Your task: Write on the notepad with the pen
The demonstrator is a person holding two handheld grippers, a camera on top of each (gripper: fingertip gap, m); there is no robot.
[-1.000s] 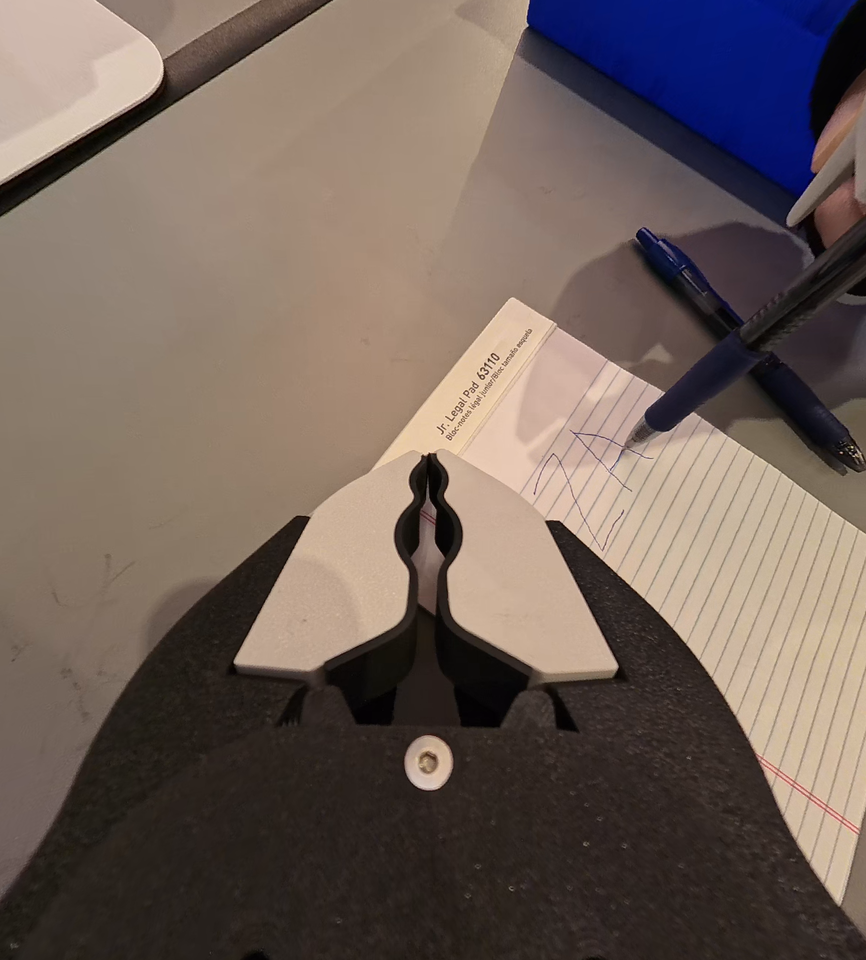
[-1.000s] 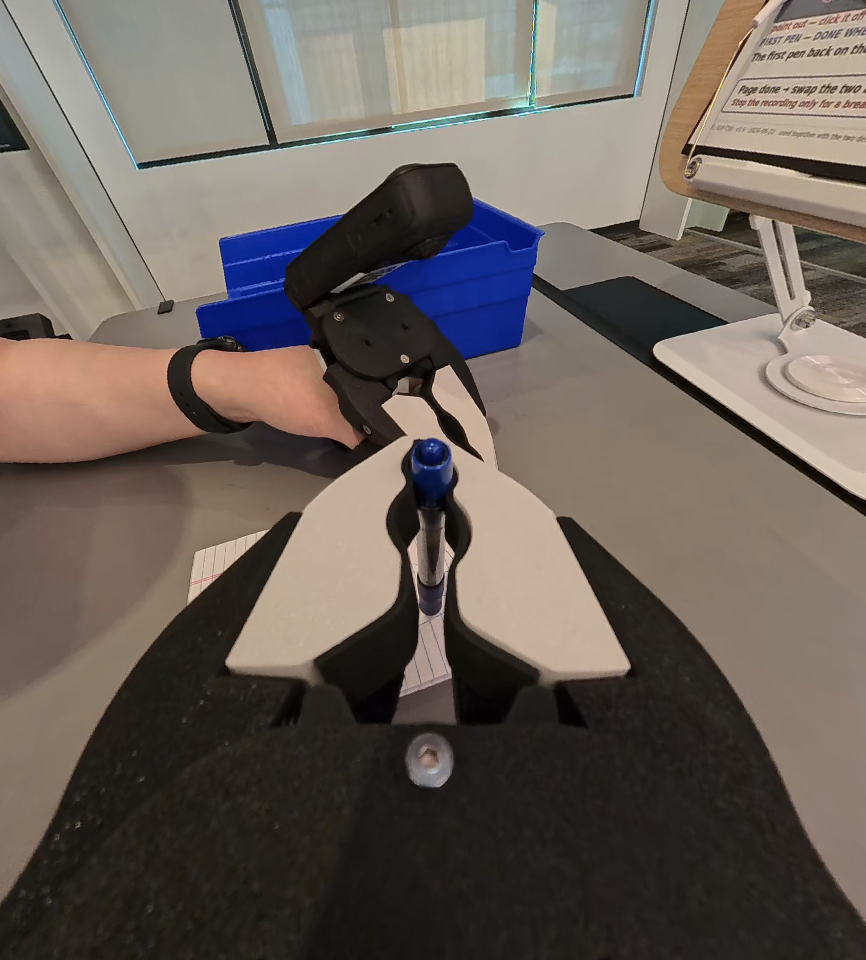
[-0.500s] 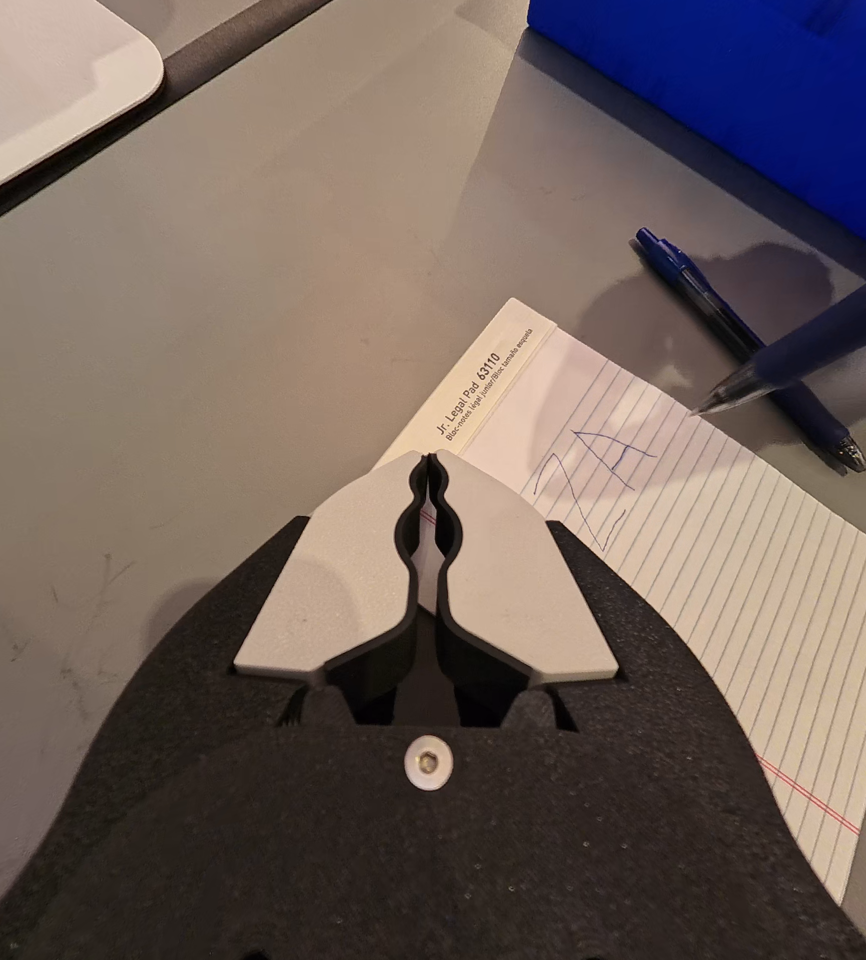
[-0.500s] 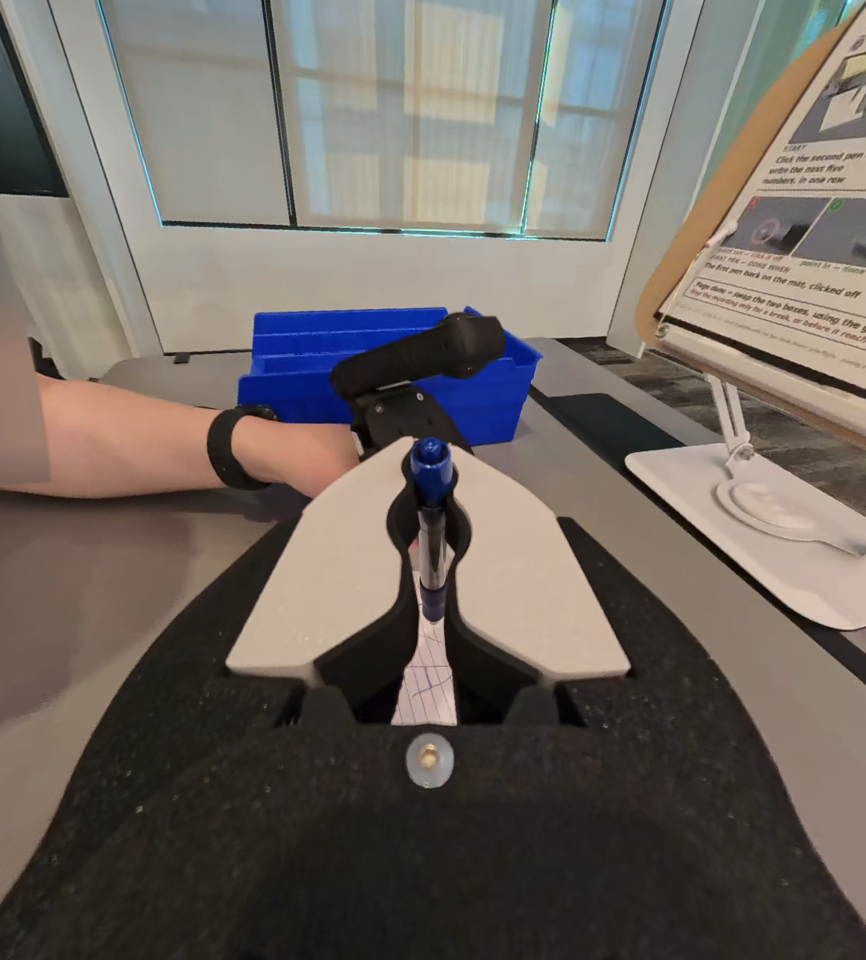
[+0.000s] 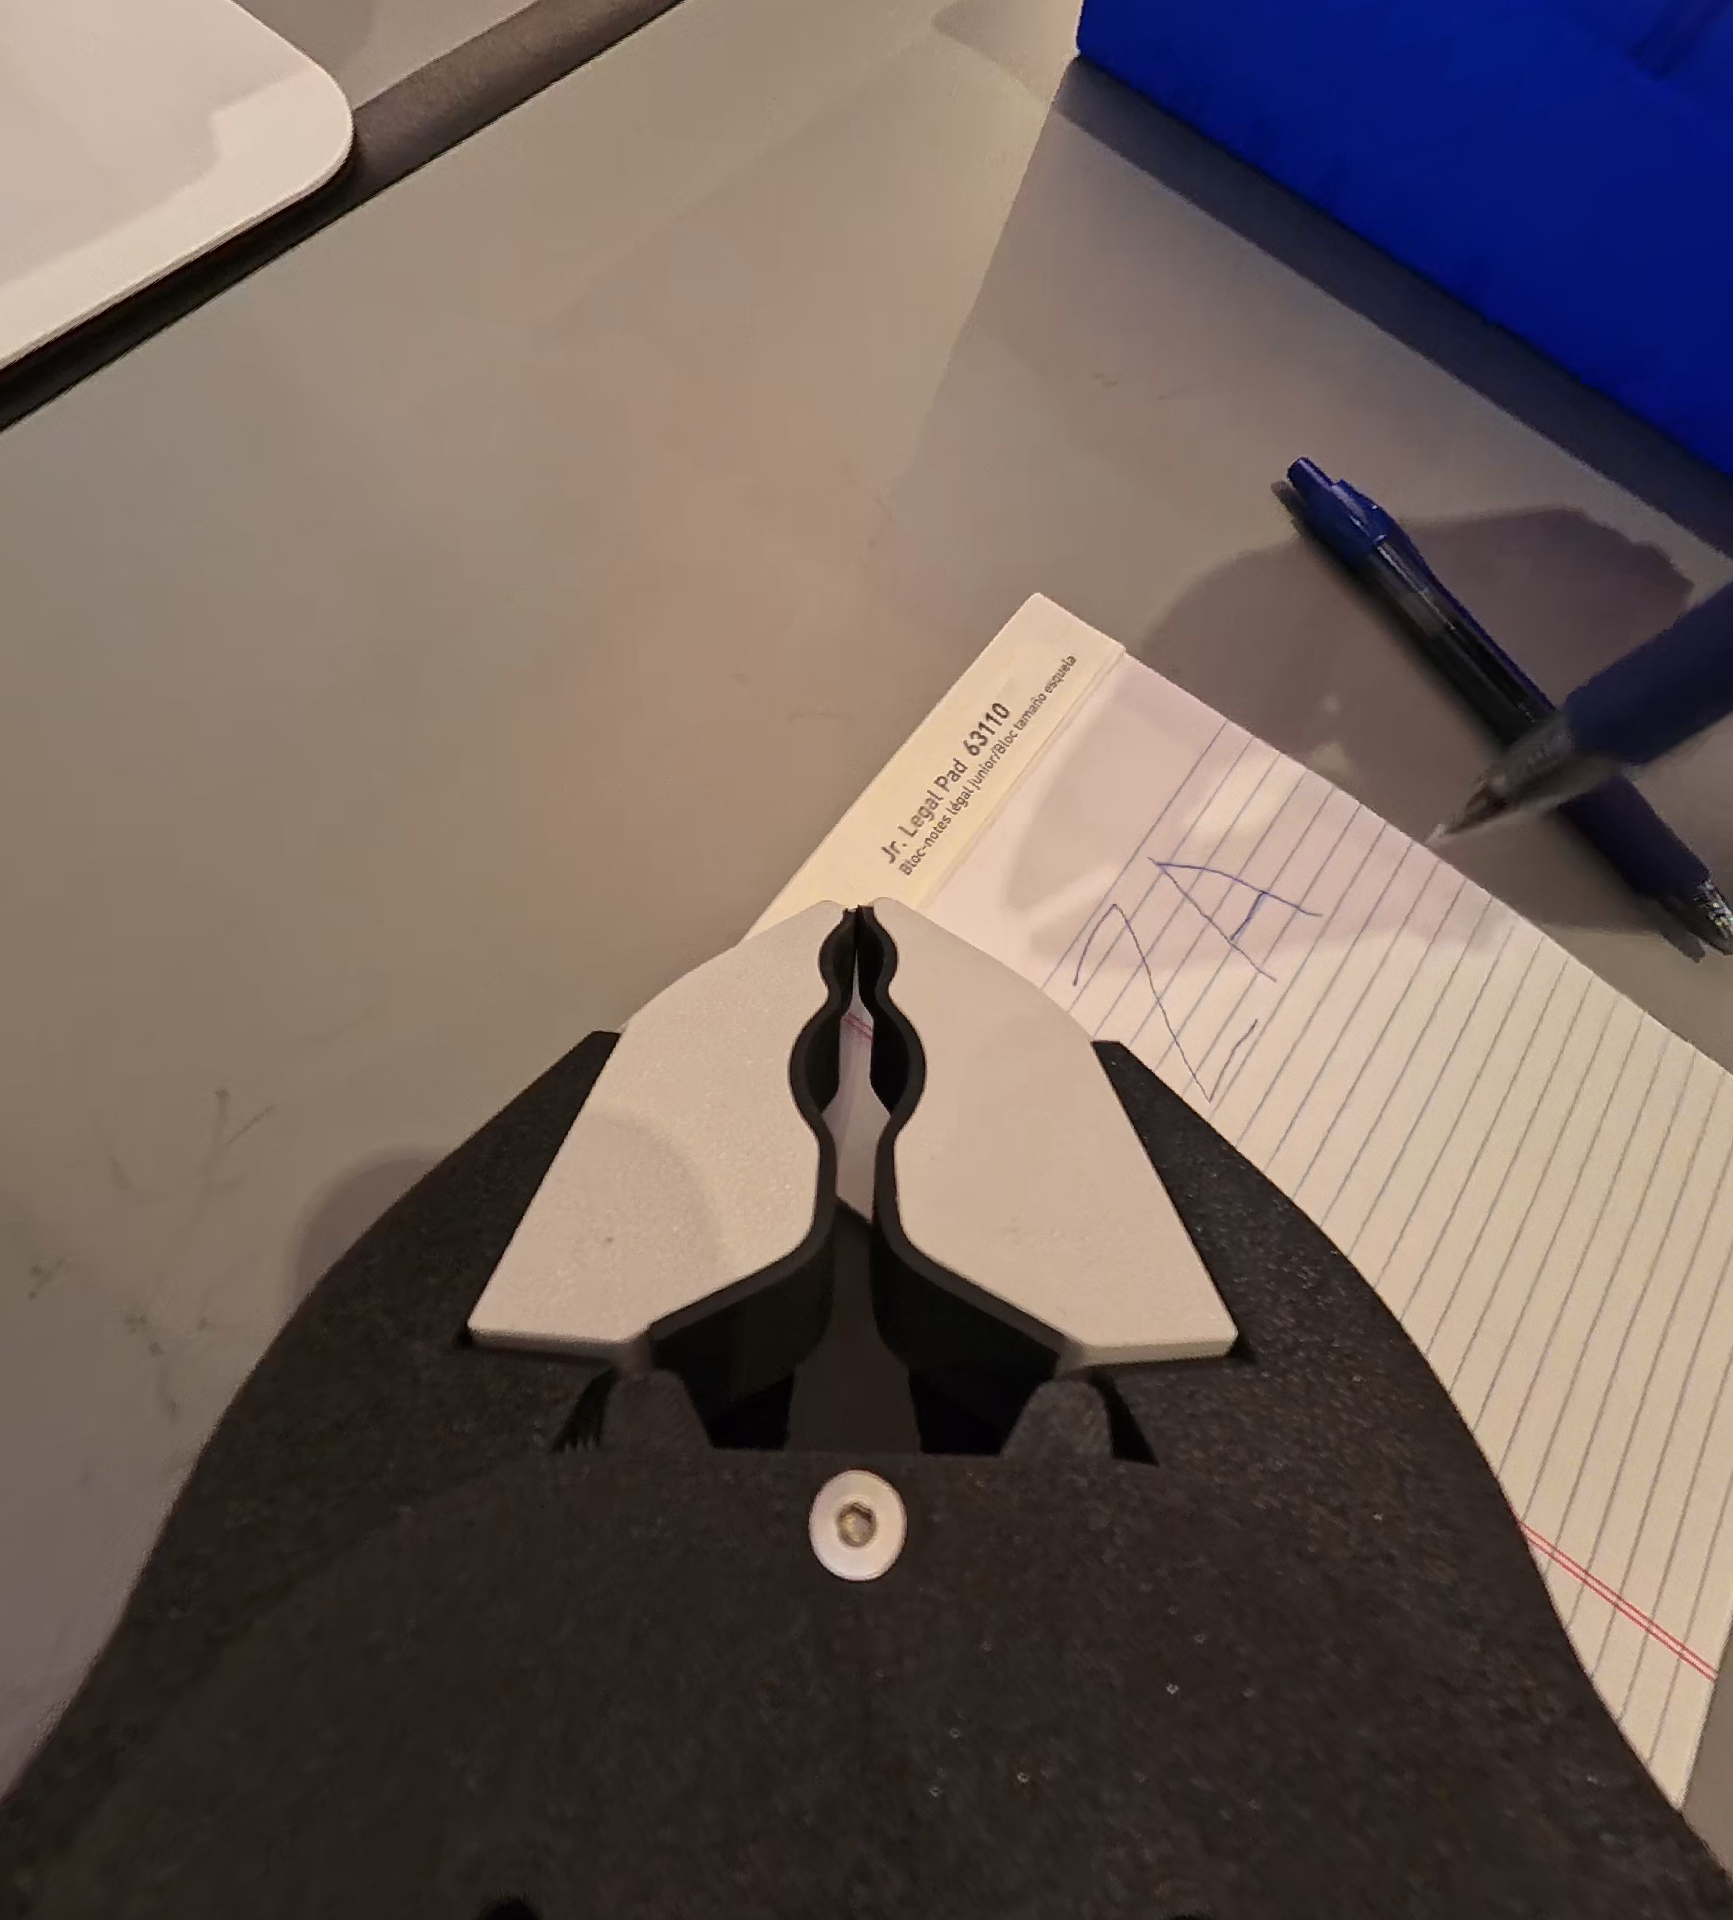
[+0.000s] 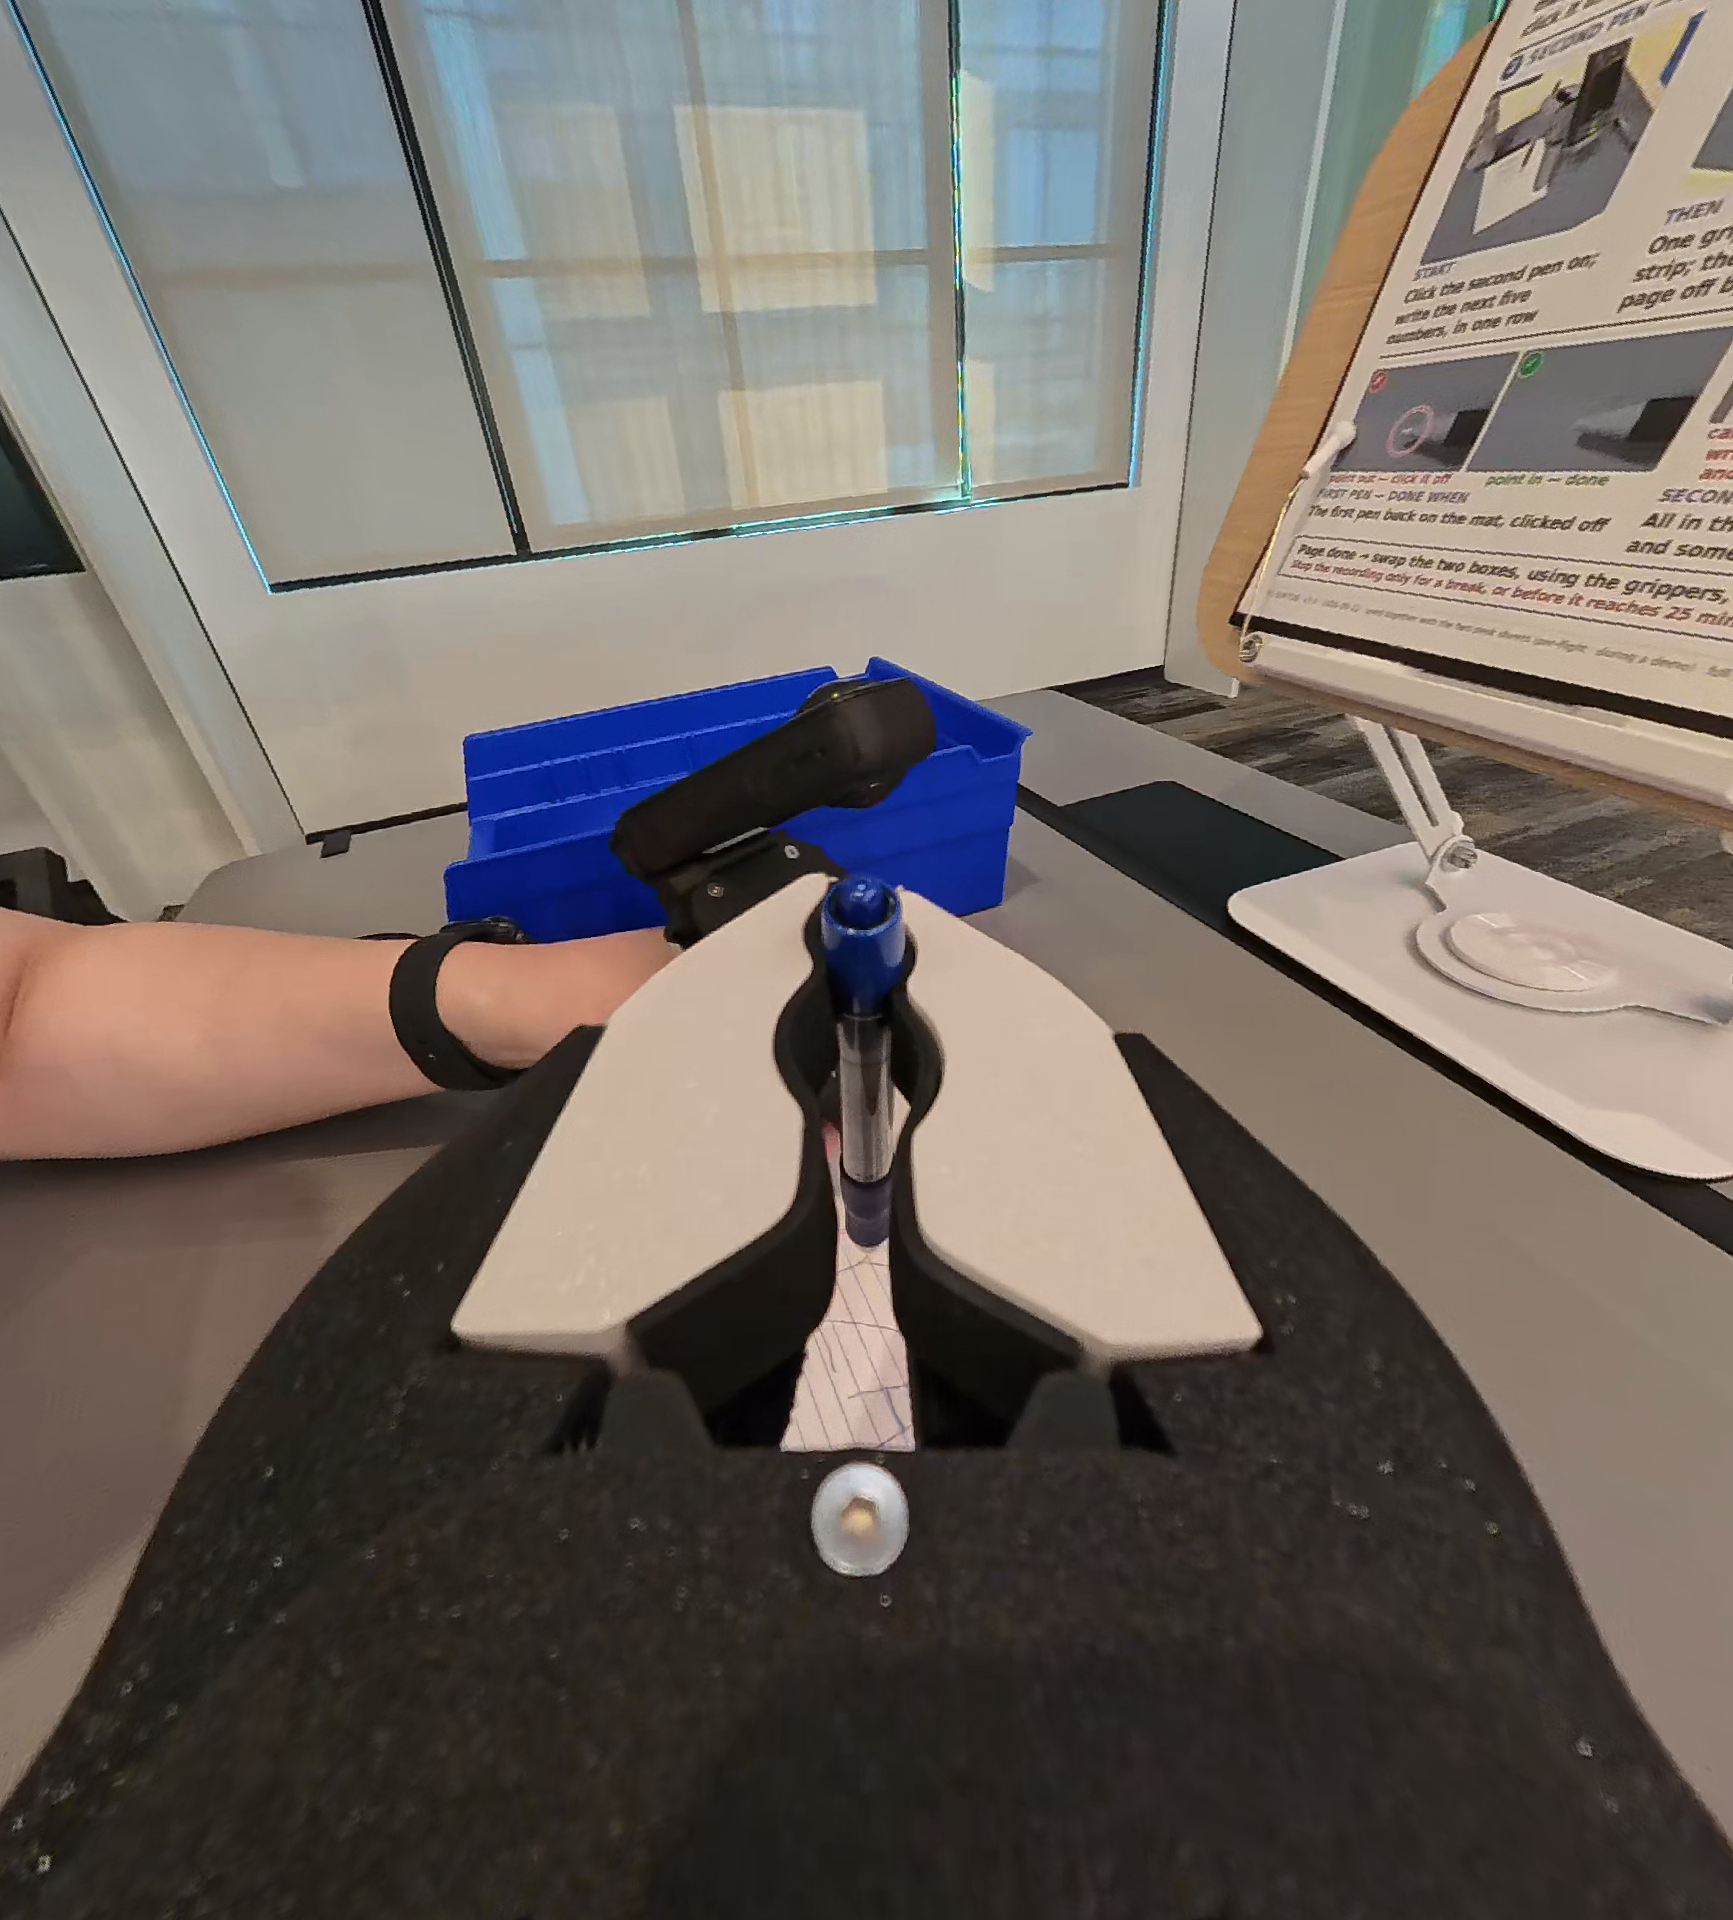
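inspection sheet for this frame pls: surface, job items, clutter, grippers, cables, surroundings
Surface: grey table, faint scuffs.
Job's things: lined notepad flat, blue pen marks near its top; held pen, tip off the paper, past the pad's edge.
Clutter: second pen lying on the table beside the pad; blue bin behind.
Grippers: left gripper shut, empty, over the pad's corner; right gripper shut on the held pen.
Cables: nothing seen.
Surroundings: white stand carrying an instruction sheet; windows behind; person's forearm with a black wristband.
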